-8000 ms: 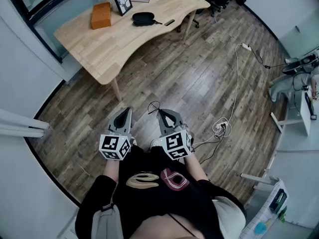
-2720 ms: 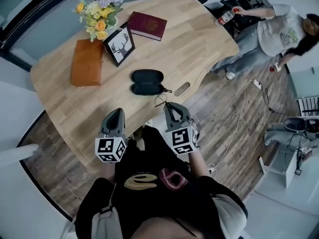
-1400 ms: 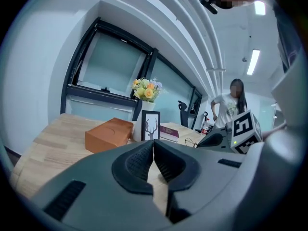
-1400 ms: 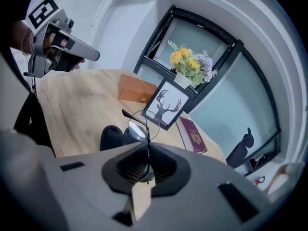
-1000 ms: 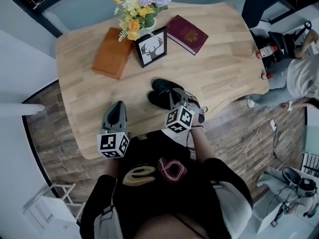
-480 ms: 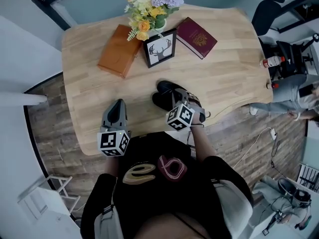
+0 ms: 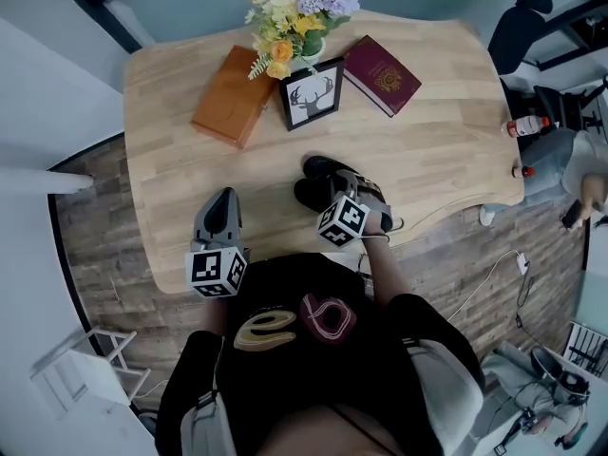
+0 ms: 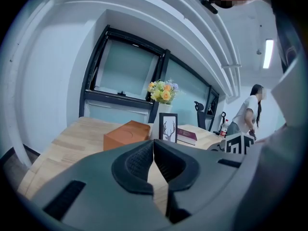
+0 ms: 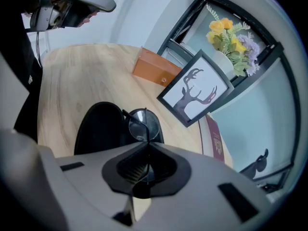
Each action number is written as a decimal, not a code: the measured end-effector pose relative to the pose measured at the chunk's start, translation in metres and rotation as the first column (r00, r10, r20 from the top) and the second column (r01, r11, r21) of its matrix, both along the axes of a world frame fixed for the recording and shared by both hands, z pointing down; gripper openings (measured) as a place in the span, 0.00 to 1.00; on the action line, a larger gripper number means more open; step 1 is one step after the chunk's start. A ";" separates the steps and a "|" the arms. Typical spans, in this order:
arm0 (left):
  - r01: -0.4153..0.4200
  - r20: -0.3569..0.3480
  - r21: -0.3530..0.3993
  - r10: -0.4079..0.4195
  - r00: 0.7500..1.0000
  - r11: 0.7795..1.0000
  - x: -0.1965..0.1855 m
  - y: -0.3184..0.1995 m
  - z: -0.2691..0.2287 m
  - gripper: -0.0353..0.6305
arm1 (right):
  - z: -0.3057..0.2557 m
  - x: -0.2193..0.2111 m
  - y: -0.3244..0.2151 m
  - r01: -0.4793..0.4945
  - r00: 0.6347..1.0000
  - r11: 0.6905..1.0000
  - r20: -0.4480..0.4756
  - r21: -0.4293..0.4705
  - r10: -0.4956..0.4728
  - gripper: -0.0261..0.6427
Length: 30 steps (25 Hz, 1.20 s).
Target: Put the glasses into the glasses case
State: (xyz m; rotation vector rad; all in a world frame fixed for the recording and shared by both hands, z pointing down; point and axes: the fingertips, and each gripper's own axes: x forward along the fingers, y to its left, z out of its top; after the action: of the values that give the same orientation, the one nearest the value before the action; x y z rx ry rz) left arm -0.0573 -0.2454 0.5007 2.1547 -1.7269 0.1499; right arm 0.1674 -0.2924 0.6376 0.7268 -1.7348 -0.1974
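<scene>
Lowering the glasses (image 9: 144,122), clenched in our right tongs (image 9: 146,147), toward the open glasses case (image 9: 96,129) just ahead, we keep our left tongs (image 8: 154,147) shut and empty.

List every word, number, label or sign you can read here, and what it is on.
No text is readable.
Book: gold emblem, print too small.
Frame: deer drawing, no words.
Left cube, right cube: square codes, no letters.
Shirt: looped shapes, no clear word.
Bottle: label too small.
</scene>
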 end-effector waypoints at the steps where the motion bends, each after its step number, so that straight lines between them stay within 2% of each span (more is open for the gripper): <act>1: 0.001 0.001 0.001 -0.001 1.000 1.000 0.000 0.000 0.000 0.08 | 0.001 0.000 0.000 0.001 1.000 1.000 -0.005 -0.001 -0.001 0.07; 15: 0.034 0.004 -0.009 -0.034 0.999 0.999 -0.007 -0.004 0.003 0.08 | 0.019 0.001 -0.008 0.015 0.998 1.000 -0.068 -0.011 -0.016 0.07; 30: 0.051 0.012 -0.022 -0.050 0.999 0.998 -0.008 -0.002 0.005 0.08 | 0.026 0.000 -0.012 0.026 0.997 1.000 -0.078 -0.002 -0.026 0.07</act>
State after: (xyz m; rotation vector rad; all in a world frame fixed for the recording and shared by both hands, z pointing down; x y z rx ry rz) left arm -0.0652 -0.2471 0.5060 2.0964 -1.7762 0.1678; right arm 0.1673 -0.3046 0.6636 0.6878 -1.6704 -0.2397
